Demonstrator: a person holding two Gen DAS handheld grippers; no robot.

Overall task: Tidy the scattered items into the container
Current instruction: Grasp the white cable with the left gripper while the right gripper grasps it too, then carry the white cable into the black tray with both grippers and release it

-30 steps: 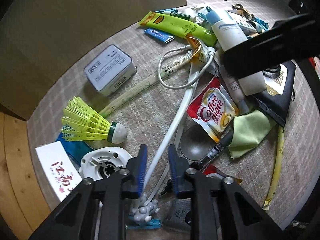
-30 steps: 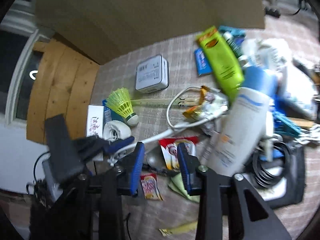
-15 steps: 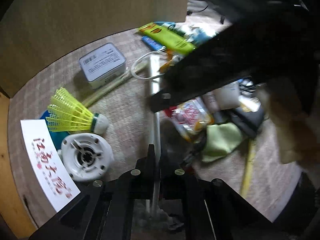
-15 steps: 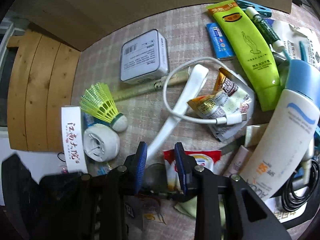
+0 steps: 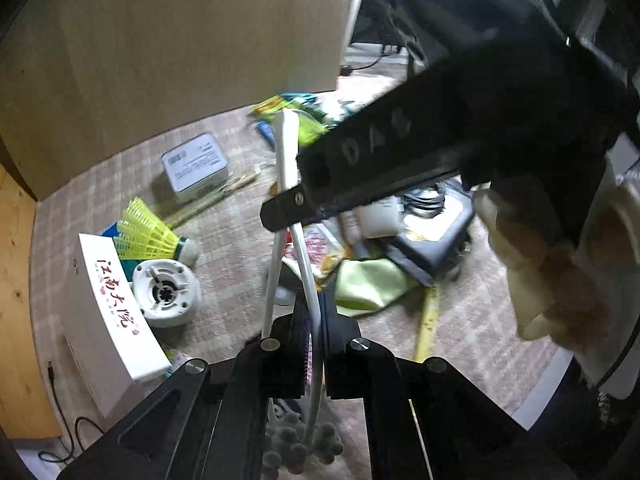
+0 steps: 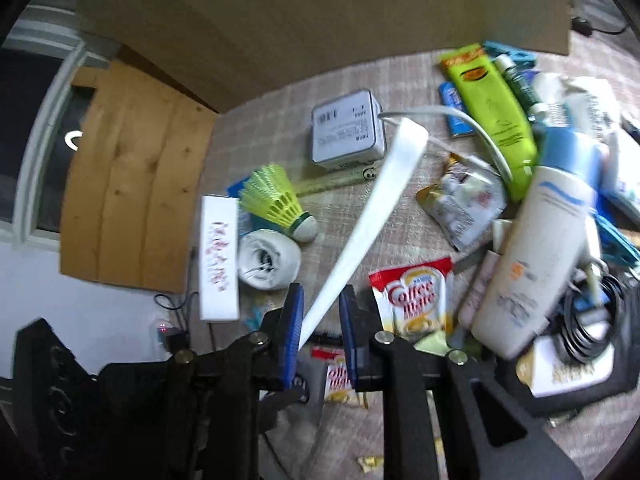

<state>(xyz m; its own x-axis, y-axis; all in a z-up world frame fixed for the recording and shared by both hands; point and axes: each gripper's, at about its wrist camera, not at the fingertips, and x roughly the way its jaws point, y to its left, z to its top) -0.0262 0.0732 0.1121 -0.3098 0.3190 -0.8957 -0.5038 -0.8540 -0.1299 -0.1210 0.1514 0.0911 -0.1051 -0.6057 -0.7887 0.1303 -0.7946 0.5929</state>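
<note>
My left gripper (image 5: 312,312) is shut on a long white plastic strip (image 5: 287,148) and holds it tilted up off the cloth. The same white strip (image 6: 372,208) runs between the open blue pads of my right gripper (image 6: 318,308), apparently without touching them. The right gripper's black body crosses the left wrist view above the strip. Scattered items lie on the checked cloth: a yellow shuttlecock (image 6: 276,198), a grey tin box (image 6: 346,132), a Coffee-mate sachet (image 6: 416,296), a white bottle (image 6: 532,264) and a green tube (image 6: 496,108).
A large cardboard box wall (image 6: 320,12) stands behind the pile. A white round part (image 5: 166,290) and a white carton with red characters (image 5: 116,296) lie at the left. A green cloth (image 5: 368,284), a black case (image 6: 576,364) and a white cable (image 6: 464,128) lie at the right.
The left gripper closed on the white strip and lifted it off the cloth. The right gripper moved in until its open pads sit on either side of the strip.
</note>
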